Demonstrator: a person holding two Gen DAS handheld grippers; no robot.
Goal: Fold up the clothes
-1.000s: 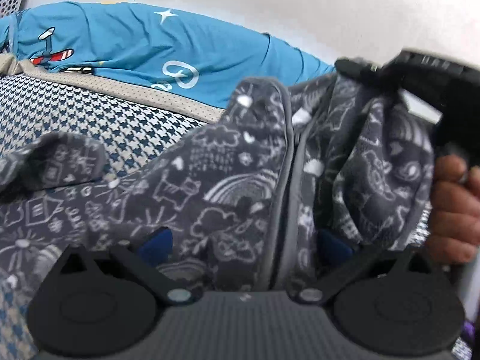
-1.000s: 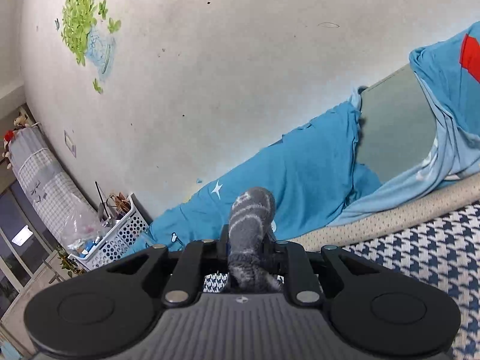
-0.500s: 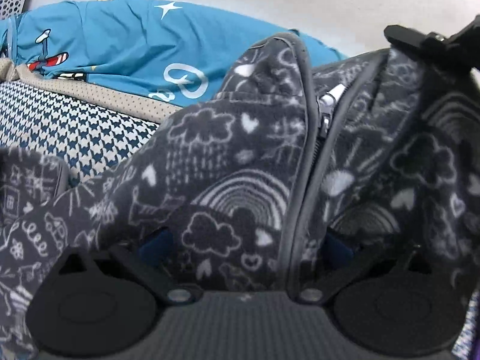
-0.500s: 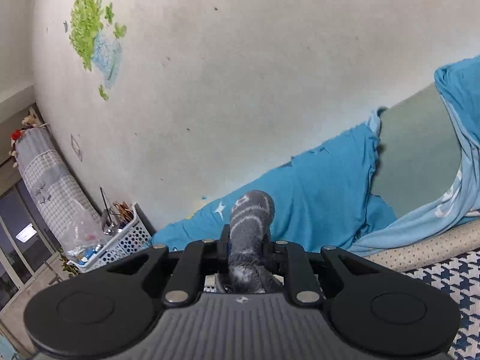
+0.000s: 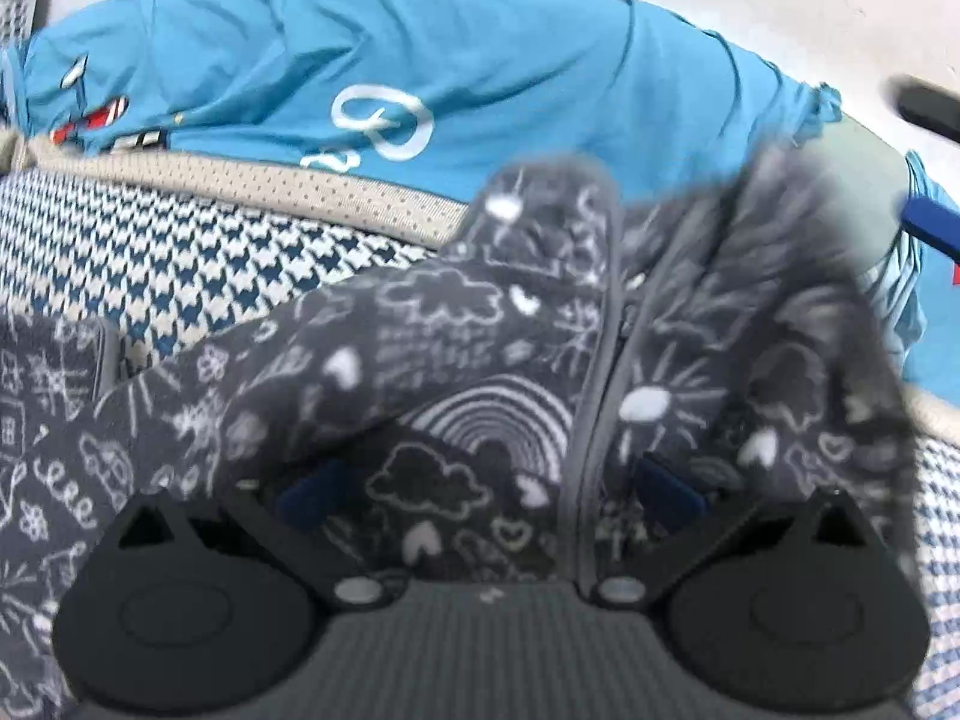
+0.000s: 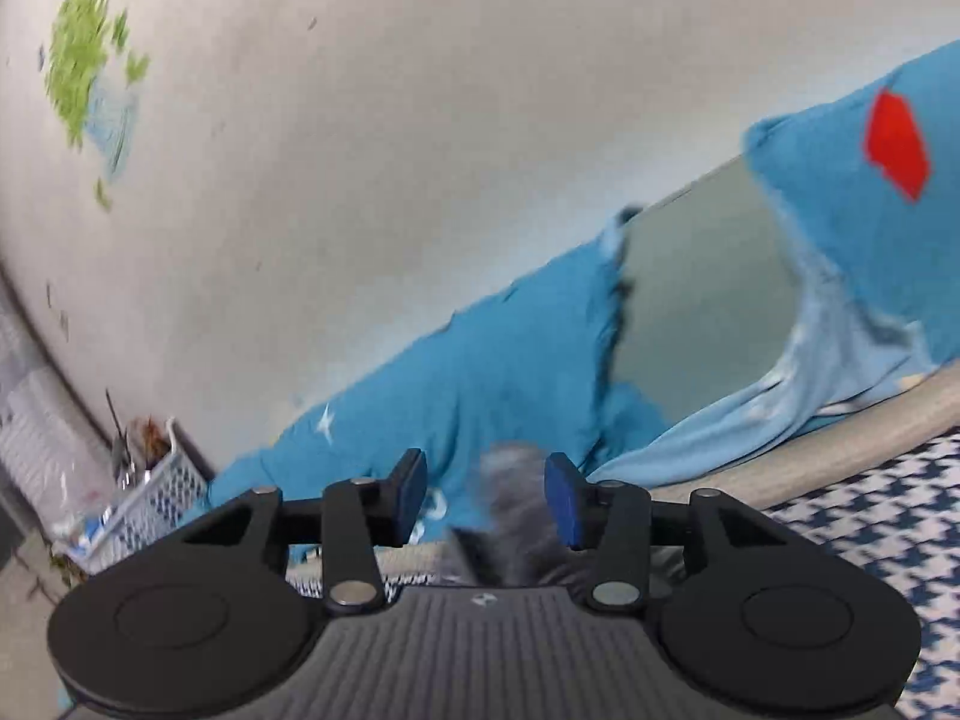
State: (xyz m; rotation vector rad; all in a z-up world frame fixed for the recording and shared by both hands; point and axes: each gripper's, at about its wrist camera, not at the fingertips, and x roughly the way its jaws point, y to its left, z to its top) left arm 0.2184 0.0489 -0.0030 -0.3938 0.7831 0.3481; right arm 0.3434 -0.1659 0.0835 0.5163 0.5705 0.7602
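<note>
Two grippers are at work on one garment, a dark grey fleece jacket (image 5: 456, 360) printed with white clouds, hearts and rainbows, zip running up its front. It lies bunched on my blue-and-white houndstooth bedcover (image 5: 180, 264), in front of a crumpled blue sheet (image 5: 420, 60) that runs along the white wall (image 6: 420, 150).

My left gripper (image 5: 489, 489) points down into the fleece. Its blue pads (image 5: 309, 495) stand wide apart, with a thick mound of the jacket, zip included, filling the space between them; whether the pads actually press on the cloth I cannot tell, since the fabric hides their inner faces.

My right gripper (image 6: 486, 501) looks out along the bed toward the wall. Its jaws have just been opening, and the blue pads (image 6: 561, 501) now stand clear of each other, with a blurred fold of the grey fleece between them, touching neither pad that I can see. A white plastic basket (image 6: 156, 498) sits at the bed's far end.
</note>
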